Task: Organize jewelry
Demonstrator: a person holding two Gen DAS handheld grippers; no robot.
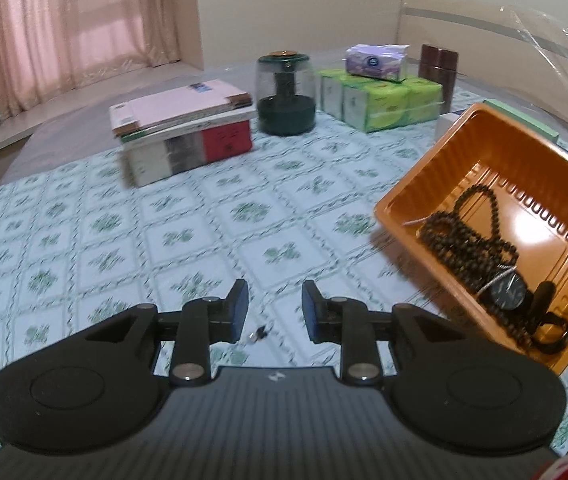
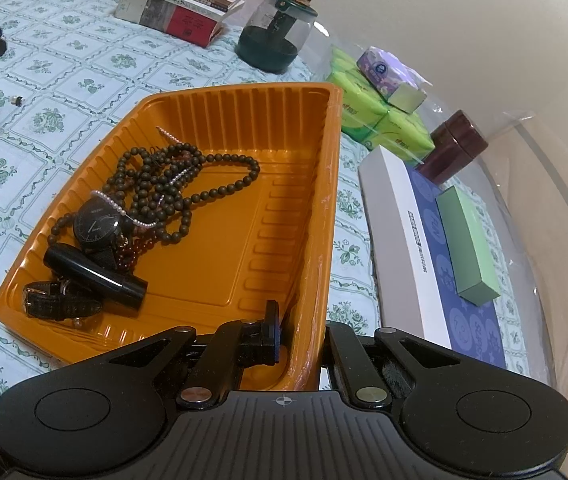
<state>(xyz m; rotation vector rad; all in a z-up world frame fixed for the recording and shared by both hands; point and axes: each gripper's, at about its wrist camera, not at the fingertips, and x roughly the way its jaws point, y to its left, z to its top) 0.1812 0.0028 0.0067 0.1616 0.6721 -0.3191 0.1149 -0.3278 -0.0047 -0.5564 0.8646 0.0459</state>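
Note:
A small dark earring-like piece [image 1: 259, 333] lies on the flowered tablecloth, low between the tips of my left gripper [image 1: 275, 308]. That gripper stands open, and its pads do not touch the piece. The same piece [image 2: 16, 100] also shows in the right wrist view, left of the tray. My right gripper [image 2: 304, 340] is shut on the near wall of the orange tray [image 2: 324, 208], one finger inside and one outside. Inside the tray [image 1: 416, 184] lie a dark bead necklace [image 2: 172, 184], a black watch [image 2: 96, 224], a black tube [image 2: 96, 276] and a strap [image 2: 60, 300].
At the back stand a stack of books [image 1: 184, 128], a dark green jar [image 1: 286, 96], green tissue packs [image 1: 380, 100] and a brown canister [image 1: 438, 68]. Right of the tray lie a long white and blue box [image 2: 436, 264] with a green block [image 2: 468, 244] on top.

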